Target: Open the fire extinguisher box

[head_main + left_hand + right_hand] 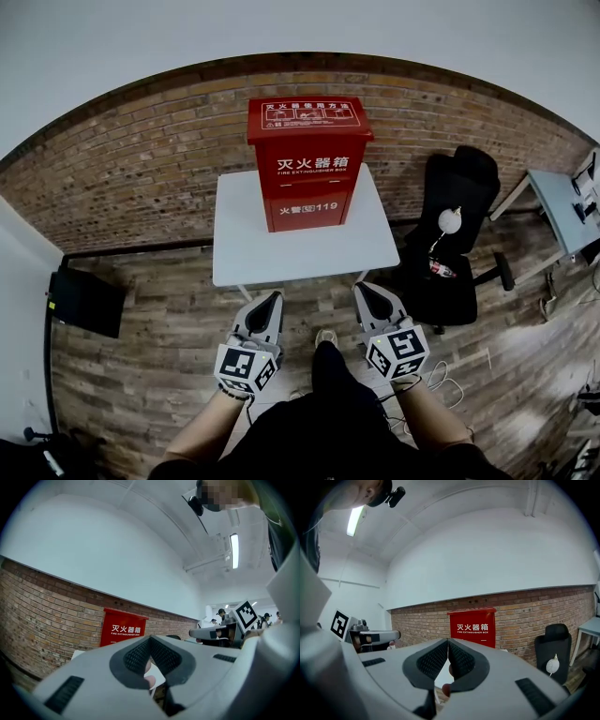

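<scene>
— Grey, those two at the bottom of the frame: left tongs and right tongs, both pinched together on nothing. Why?
— Nothing within reach to grab, I'd say. Past them, mid-frame, the white desk carries the red fire extinguisher box, lid down, brick wall behind.

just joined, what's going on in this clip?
A person stands facing a red fire extinguisher box on a white table by a brick wall, a gripper in each hand. The left gripper and right gripper are both shut and empty, held short of the table's near edge. The box is closed and untouched.
</scene>
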Tool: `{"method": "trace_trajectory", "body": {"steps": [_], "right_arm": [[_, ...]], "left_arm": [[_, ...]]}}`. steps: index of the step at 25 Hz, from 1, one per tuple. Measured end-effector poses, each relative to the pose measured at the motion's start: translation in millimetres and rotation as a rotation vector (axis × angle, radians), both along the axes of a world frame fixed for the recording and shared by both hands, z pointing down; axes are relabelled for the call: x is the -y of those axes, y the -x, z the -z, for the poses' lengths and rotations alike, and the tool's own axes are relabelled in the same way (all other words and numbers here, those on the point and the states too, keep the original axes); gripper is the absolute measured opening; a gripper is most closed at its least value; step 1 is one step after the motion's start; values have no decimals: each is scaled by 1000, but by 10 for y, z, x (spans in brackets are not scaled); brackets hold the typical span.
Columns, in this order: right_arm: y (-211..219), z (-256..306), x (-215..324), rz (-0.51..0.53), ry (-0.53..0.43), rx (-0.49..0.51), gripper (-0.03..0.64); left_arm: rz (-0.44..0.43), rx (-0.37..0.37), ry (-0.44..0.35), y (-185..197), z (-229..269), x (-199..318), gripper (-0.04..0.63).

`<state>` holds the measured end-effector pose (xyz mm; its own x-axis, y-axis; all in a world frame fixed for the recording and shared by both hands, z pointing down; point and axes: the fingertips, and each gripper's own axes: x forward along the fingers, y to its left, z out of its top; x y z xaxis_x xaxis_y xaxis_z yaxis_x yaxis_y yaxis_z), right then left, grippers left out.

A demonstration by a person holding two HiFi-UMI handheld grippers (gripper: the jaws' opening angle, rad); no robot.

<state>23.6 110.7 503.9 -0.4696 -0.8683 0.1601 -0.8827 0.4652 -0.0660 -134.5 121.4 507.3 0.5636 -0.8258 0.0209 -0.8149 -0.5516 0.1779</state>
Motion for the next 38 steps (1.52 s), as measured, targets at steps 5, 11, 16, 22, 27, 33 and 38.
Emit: {"method": "trace_trajectory", "body": {"steps": [5, 11, 16, 22, 27, 33, 38], "right_arm": [[-140, 20, 579, 4, -14, -5, 18], [-430, 99, 1431, 8, -18, -3, 18], [-634, 172, 2096, 24, -30, -30, 18], [-846, 203, 2765, 52, -49, -74, 20], [-902, 181, 3174, 97, -42, -51, 20], [-949, 144, 3490, 151, -14, 4, 20], [-945, 168, 3665, 156, -2, 20, 20]], "left_arm": [[20, 15, 0, -51, -1, 493, 51], [62, 22, 8, -183, 39, 1210, 51], [87, 19, 24, -339, 72, 1788, 51], [120, 17, 38, -504, 59, 2330, 51], [156, 29, 39, -570, 68, 2727, 51], [205, 54, 30, -549, 127, 3065, 51], [234, 73, 35, -396, 187, 3247, 51]]}}
